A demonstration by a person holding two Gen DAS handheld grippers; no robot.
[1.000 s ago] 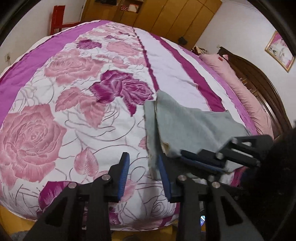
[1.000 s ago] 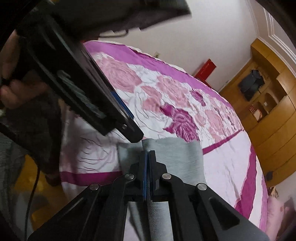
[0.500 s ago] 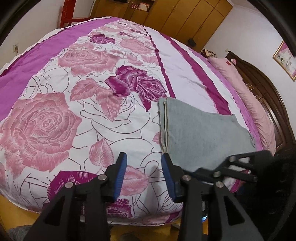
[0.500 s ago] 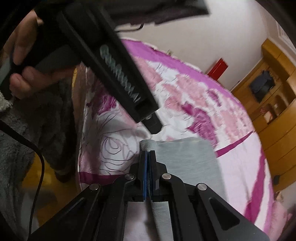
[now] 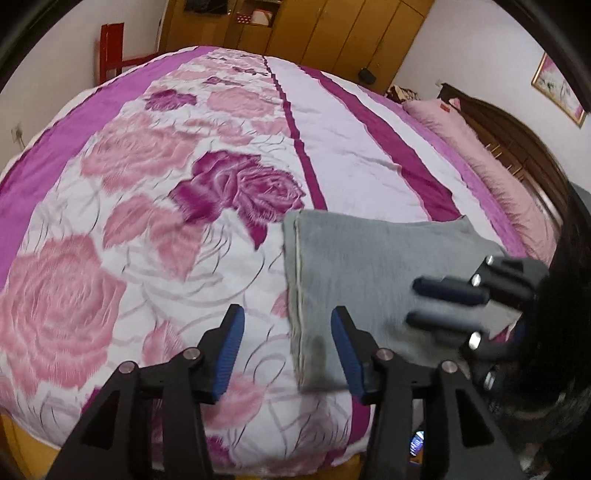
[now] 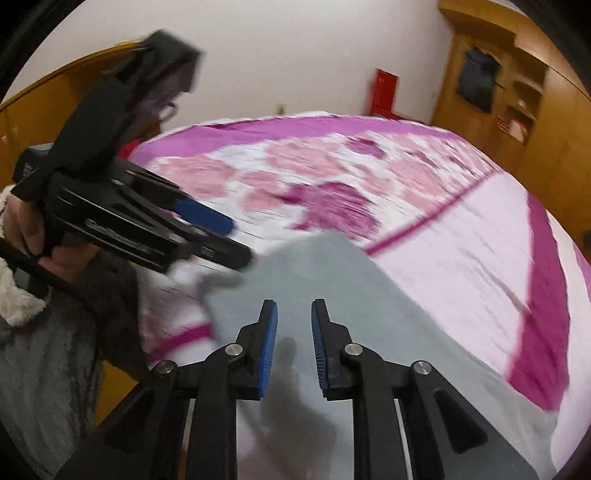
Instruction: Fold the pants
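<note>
Pants (image 5: pixel 373 273) of grey fabric lie folded flat near the front edge of a bed, on a bedspread (image 5: pixel 155 206) printed with pink and magenta roses. The left gripper (image 5: pixel 286 332) hangs above the folded edge with its blue-padded jaws spread wide and nothing between them. The right gripper (image 6: pixel 292 325) hovers over the grey cloth, its jaws parted and empty as well. A pink pillow (image 5: pixel 491 162) rests by the dark wooden headboard (image 5: pixel 524 147), and wooden wardrobes (image 5: pixel 332 29) line the far wall.
</note>
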